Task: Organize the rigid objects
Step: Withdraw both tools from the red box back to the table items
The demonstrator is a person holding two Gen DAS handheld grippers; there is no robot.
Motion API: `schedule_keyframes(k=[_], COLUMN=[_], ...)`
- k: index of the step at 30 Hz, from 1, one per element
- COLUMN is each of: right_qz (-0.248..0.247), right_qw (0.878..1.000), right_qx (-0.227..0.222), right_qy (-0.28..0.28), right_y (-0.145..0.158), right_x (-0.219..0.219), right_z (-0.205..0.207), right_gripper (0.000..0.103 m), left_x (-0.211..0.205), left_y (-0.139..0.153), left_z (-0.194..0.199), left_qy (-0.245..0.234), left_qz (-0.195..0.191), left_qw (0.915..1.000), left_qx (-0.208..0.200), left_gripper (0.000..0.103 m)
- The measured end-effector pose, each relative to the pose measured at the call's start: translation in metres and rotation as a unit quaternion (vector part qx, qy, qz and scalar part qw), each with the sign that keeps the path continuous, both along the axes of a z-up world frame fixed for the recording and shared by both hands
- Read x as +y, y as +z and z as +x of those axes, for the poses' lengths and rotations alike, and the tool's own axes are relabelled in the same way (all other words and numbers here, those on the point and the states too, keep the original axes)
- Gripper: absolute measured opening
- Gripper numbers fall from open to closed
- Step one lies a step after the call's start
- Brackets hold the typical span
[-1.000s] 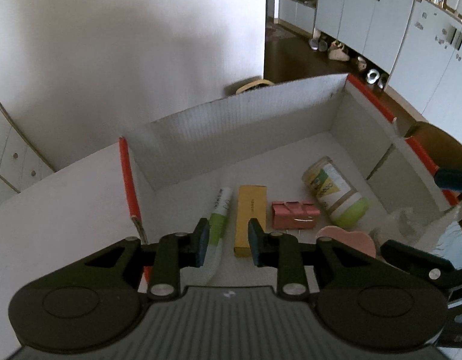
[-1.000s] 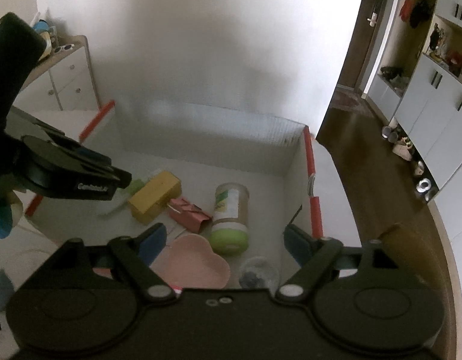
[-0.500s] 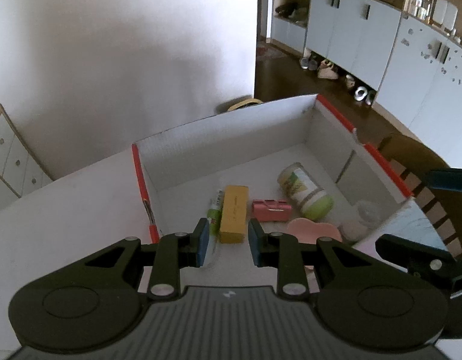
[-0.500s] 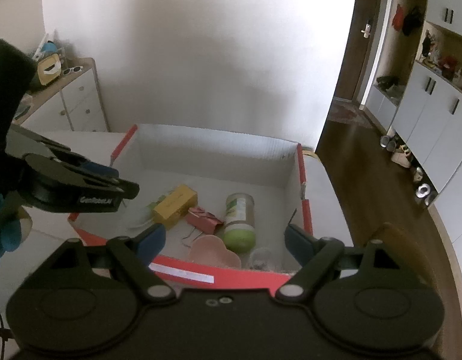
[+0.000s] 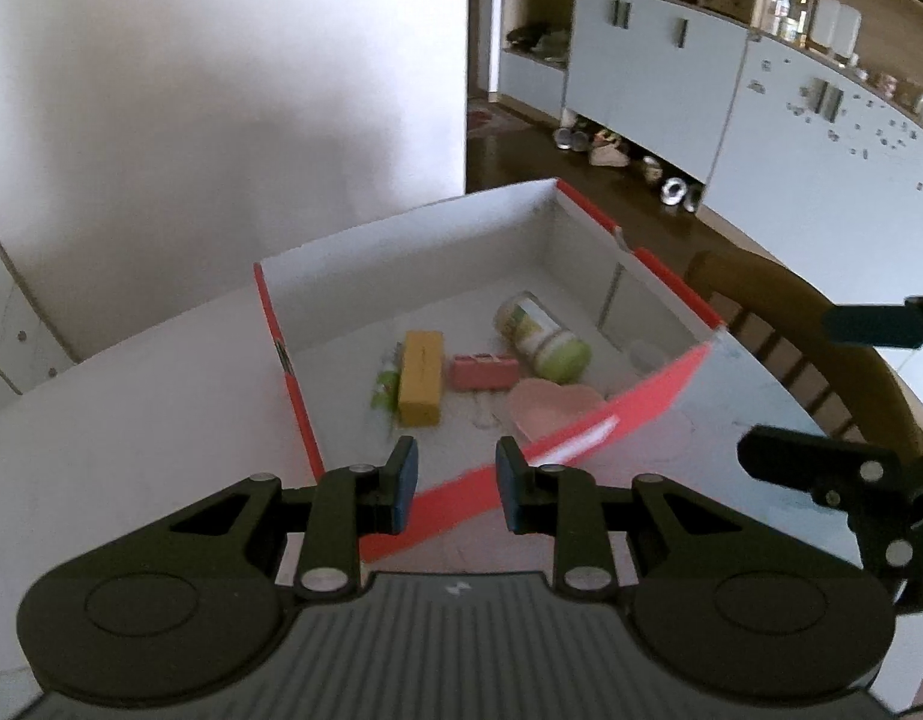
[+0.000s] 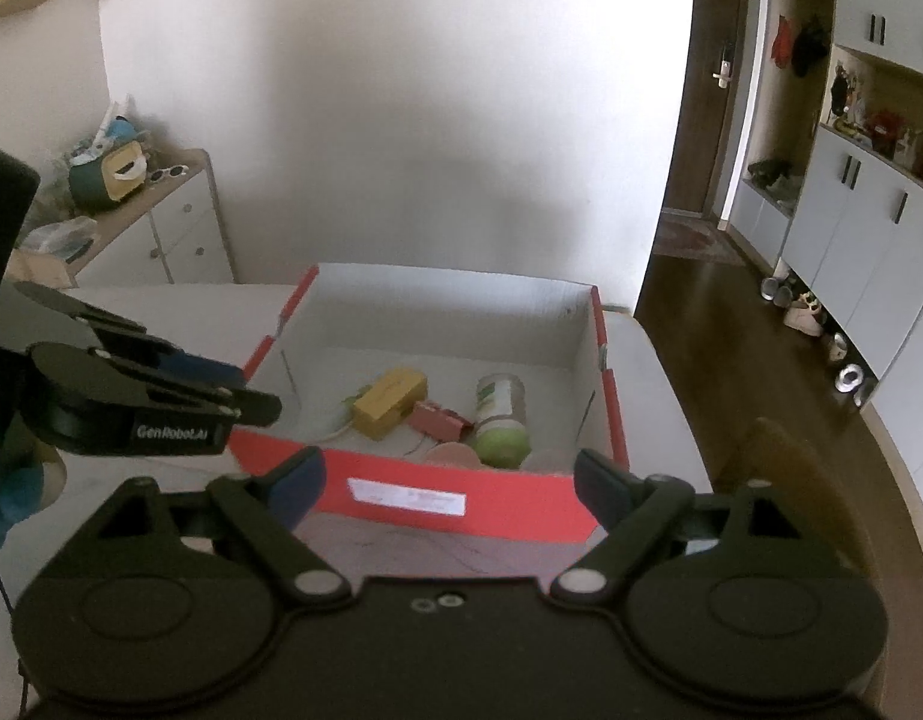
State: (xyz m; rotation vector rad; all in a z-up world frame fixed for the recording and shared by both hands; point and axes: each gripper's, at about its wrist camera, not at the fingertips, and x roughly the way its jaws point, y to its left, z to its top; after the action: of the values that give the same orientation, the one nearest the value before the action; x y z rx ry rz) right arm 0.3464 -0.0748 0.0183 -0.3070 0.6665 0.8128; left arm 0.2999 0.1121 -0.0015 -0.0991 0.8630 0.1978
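Observation:
A red cardboard box [image 5: 551, 450] with a white inside stands on the white table [image 5: 131, 420]. In it lie a yellow carton [image 5: 422, 375], a green-and-white tube [image 5: 386, 384], a pink binder clip [image 5: 482, 371], a green-lidded jar [image 5: 542, 336] on its side and a pink heart-shaped dish [image 5: 551, 405]. My left gripper [image 5: 455, 480] hovers before the box's near wall, its pads a narrow gap apart with nothing between them. My right gripper [image 6: 449, 480] hangs in front of the box [image 6: 461, 504]; its jaws are opening wide and are empty.
A wooden chair [image 5: 791, 312] stands at the table's right side. A white dresser [image 6: 173, 228] with clutter on top is at the far left. Grey cabinets [image 6: 851, 228] and shoes line the dark floor to the right.
Both grippers have drawn back and up from inside the box, so its red near wall now shows. The right jaws have spread a little wider.

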Motion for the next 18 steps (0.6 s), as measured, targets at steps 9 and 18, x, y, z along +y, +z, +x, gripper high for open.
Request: schedule_keyframes(k=[9,18], right_qz=[0.025,0.042], right_qw=[1.0,0.999], right_qx=[-0.001,0.017], right_qy=[0.001,-0.009], right_y=[0.008,0.002], right_x=[-0.022,-0.043], right_z=[-0.038,-0.068], right_gripper=[0.094,0.095], left_x=[-0.022,-0.041], left_y=[0.01,0.007], left_z=[-0.046,-0.084], left_qy=[-0.025,-0.052], left_qz=[-0.008,-0.016], left_qw=[0.9995,0.9981], left_qx=[-0.016,-0.027], left_gripper=[0.027,0.027])
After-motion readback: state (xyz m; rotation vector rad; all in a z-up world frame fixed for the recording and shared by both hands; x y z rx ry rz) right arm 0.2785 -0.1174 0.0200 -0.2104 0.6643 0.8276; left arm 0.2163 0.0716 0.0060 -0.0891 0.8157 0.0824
